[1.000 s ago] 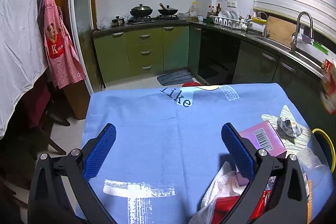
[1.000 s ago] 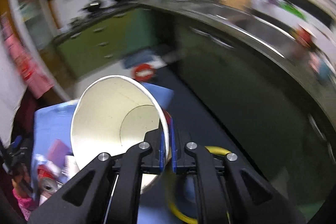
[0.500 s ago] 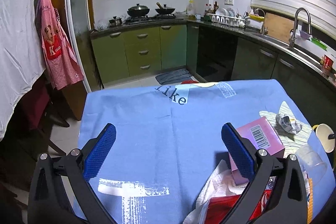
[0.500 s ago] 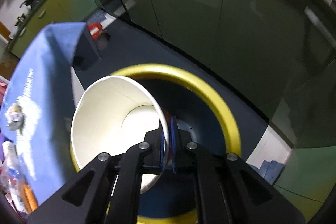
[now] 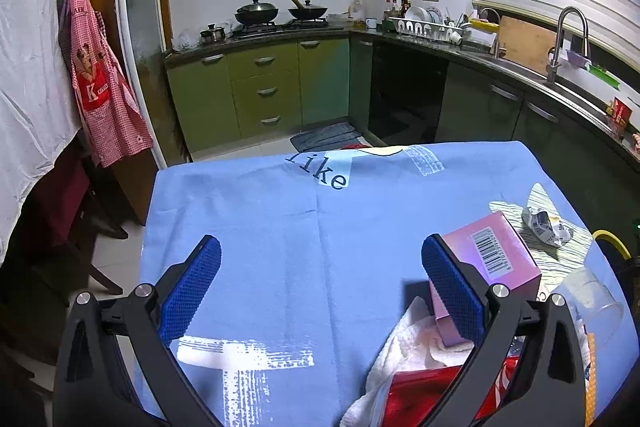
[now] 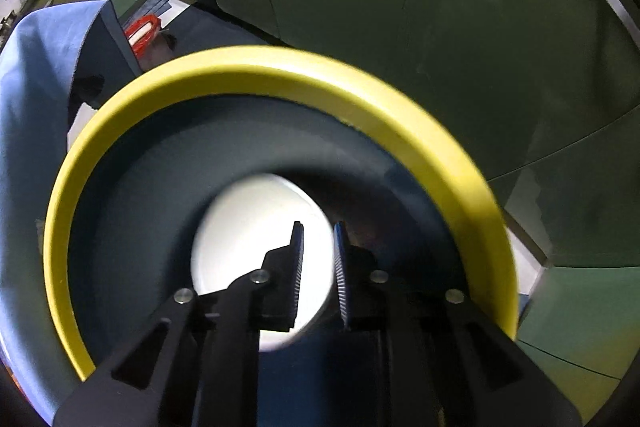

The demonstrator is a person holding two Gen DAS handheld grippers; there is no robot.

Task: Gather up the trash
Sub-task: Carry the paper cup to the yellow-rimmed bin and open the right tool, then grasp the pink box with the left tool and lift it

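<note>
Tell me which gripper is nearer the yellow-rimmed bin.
Right. The right gripper hangs directly above the bin, jaws parted, with a white cup inside below. The left gripper is over the table, with the bin's rim beyond the table's right edge.

cup [image 6: 256, 227]: blurred white shape inside the bin, lower part hidden behind the fingers; possibly in mid-fall
bin [image 6: 280, 75]: yellow rim cut off below by the gripper body
towel [image 5: 412, 343]: partly hidden behind the left finger
box [image 5: 492, 259]: near corner hidden by that finger

left claw [image 5: 320, 291]: spread wide, level | right claw [image 6: 318, 259]: slightly parted, empty, pointing down
</note>
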